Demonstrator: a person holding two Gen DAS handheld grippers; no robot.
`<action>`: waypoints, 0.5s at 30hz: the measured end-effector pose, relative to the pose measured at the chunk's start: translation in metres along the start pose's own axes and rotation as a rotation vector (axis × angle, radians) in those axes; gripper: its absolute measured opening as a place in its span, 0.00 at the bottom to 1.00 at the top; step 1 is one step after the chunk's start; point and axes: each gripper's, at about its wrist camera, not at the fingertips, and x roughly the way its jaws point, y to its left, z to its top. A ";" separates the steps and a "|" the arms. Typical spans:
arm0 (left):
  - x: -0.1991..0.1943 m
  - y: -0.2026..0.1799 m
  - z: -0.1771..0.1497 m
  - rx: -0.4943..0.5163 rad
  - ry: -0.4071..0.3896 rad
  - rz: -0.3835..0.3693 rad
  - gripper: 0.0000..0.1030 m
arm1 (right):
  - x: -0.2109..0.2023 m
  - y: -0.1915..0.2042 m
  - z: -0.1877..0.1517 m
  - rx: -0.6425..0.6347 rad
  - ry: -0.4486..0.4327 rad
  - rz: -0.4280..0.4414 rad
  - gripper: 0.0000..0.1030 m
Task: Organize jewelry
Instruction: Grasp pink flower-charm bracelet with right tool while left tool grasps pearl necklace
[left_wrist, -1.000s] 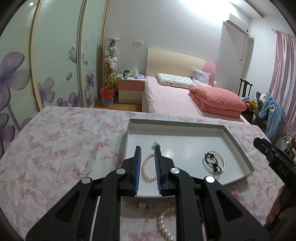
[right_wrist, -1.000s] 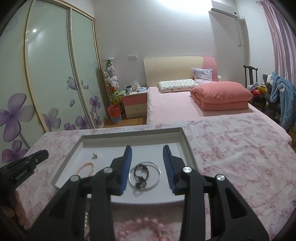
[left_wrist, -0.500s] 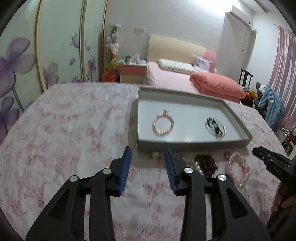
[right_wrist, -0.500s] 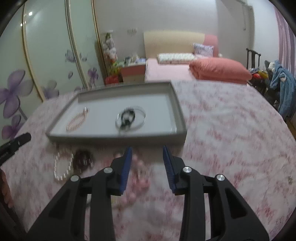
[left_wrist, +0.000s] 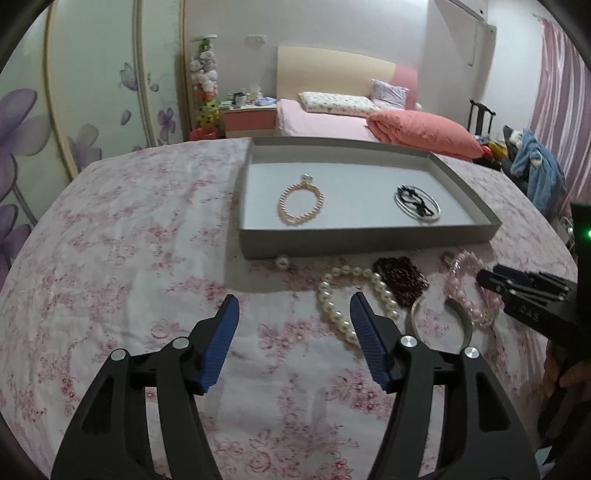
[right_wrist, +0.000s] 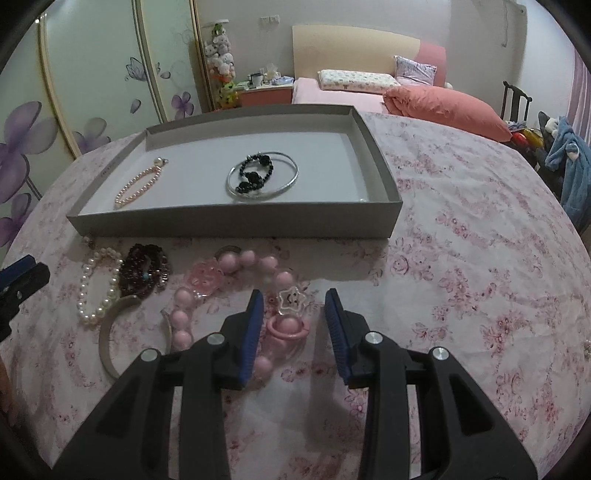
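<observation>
left view: left gripper (left_wrist: 291, 314) jaws opening, empty; white pearl bracelet (left_wrist: 351, 295) just right, before tray (left_wrist: 369, 242) front edge.
right view: right gripper (right_wrist: 293, 314) jaws spread, straddling pink bead bracelet (right_wrist: 236, 291), not pinching.
step: next pickups; lower, close.

Shallow grey cardboard tray (right_wrist: 236, 221) on floral tablecloth (right_wrist: 461, 258) holds small pink pearl bracelet (right_wrist: 138, 184) left, silver bangle (right_wrist: 263, 176) right; white pearl bracelet (right_wrist: 96, 284) and pink bead bracelet (right_wrist: 236, 291) lie before the tray.

One tray (right_wrist: 236, 221), three pieces (right_wrist: 262, 175) inside it, four bracelets (right_wrist: 96, 288) outside it.
</observation>
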 end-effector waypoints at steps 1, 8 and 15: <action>0.001 -0.002 0.000 0.007 0.005 -0.003 0.61 | 0.000 -0.001 0.000 0.000 0.002 -0.002 0.34; 0.014 -0.015 0.000 0.025 0.045 -0.010 0.60 | 0.001 -0.006 -0.001 0.022 -0.001 -0.009 0.23; 0.035 -0.026 0.001 0.060 0.101 0.005 0.33 | 0.000 -0.009 -0.001 0.024 -0.001 -0.005 0.23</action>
